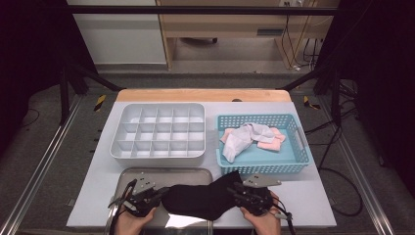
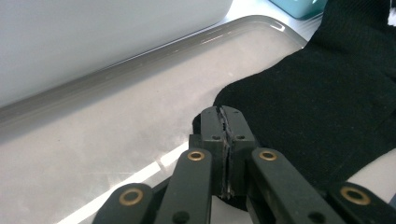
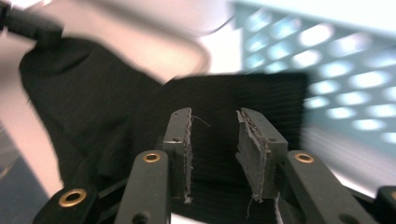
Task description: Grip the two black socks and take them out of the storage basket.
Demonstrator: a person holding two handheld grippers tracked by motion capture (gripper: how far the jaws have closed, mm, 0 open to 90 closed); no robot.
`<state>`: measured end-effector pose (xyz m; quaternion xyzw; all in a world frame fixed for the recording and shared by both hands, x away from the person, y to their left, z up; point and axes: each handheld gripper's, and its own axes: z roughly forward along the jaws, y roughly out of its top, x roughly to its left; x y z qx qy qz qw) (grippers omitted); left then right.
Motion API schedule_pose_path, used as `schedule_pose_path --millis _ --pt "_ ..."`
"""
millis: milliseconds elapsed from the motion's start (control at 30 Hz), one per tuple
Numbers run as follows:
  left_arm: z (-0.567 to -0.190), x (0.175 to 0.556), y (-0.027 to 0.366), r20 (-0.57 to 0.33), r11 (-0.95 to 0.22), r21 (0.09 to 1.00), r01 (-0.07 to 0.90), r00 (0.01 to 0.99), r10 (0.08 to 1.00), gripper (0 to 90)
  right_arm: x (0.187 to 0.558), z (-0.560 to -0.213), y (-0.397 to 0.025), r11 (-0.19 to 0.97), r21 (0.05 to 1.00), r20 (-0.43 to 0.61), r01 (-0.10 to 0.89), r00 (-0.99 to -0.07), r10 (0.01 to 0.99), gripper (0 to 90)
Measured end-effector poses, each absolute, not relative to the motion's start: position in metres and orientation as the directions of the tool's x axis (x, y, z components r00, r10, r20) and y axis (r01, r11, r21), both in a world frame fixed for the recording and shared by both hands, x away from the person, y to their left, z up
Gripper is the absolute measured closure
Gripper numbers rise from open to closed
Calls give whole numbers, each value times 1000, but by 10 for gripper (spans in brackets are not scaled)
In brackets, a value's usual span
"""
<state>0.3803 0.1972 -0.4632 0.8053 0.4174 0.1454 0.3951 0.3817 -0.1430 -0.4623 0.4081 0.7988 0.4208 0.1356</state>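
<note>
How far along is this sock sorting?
Early, it seems. Every cell of the divided organizer looks empty. A black sock lies over the metal tray; the left tongs are shut on its end, while the right tongs stand open over its ribbed cuff. White and pink socks wait in the blue basket.

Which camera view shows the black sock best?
The high view: the whole black sock lies across the metal tray. The left gripper view shows its pinched end; the right gripper view shows its ribbed part, blurred.
</note>
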Motion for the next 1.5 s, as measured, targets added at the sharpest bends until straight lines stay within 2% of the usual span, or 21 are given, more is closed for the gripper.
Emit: schedule_pose_path --millis 100,300,367,667,800,1033,1333,1500 --pt "-464 380 198 -95 -340 757 558 608 788 877 383 -472 -135 343 757 131 556 -644 754 661" --pt "-465 381 198 -96 -339 754 562 606 790 878 384 -478 -133 371 726 122 579 -639 759 881" --pt "-465 381 198 -98 -337 755 562 604 791 878 384 -477 -134 366 728 129 580 -639 758 899" --pt "-463 381 201 -122 -313 763 566 602 789 878 372 -449 -147 292 793 160 535 -645 747 900" --pt "-459 380 204 -135 -301 769 564 603 786 879 365 -445 -146 297 790 177 537 -663 727 900" --pt "-450 375 217 -207 -261 764 590 607 767 882 359 -442 -152 286 787 207 547 -671 712 900" --pt "-463 375 202 -141 -349 726 593 625 768 878 363 -457 -142 363 731 185 577 -680 709 895" --pt "-463 373 198 -102 -372 728 575 628 771 873 366 -463 -137 384 722 159 576 -678 718 834"
